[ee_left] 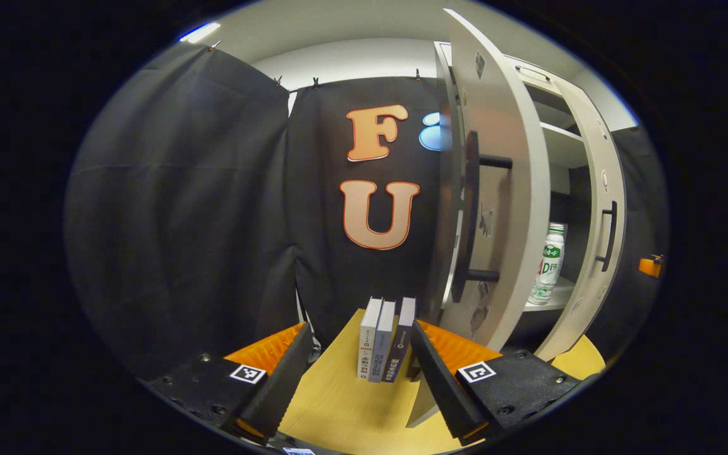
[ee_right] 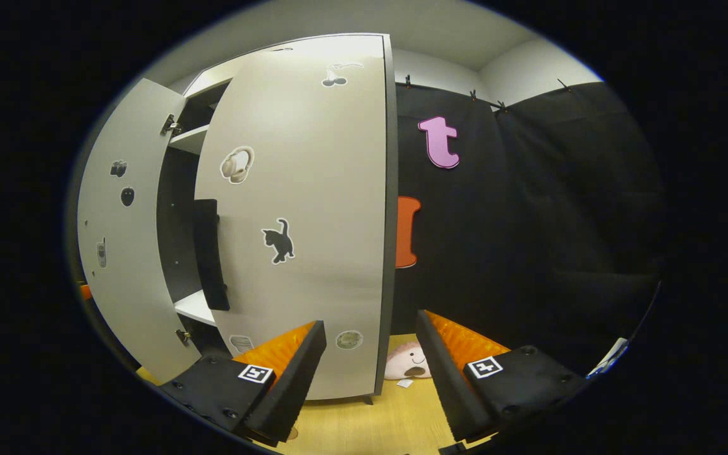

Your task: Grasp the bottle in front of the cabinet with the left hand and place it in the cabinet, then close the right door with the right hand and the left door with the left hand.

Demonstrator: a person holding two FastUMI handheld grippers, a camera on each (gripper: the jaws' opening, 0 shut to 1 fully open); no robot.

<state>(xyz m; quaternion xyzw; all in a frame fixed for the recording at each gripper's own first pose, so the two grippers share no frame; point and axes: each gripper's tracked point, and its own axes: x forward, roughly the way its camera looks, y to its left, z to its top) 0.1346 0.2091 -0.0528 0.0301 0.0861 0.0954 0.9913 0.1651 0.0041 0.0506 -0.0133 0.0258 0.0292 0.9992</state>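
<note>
Bottle stands upright on cabinet shelf, both doors ajar. Left tongs & right tongs spread, empty, near desk; books beyond.

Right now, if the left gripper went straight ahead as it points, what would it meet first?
Most likely the books standing on the table, dead ahead of the open left gripper; the left door sits just right.
</note>
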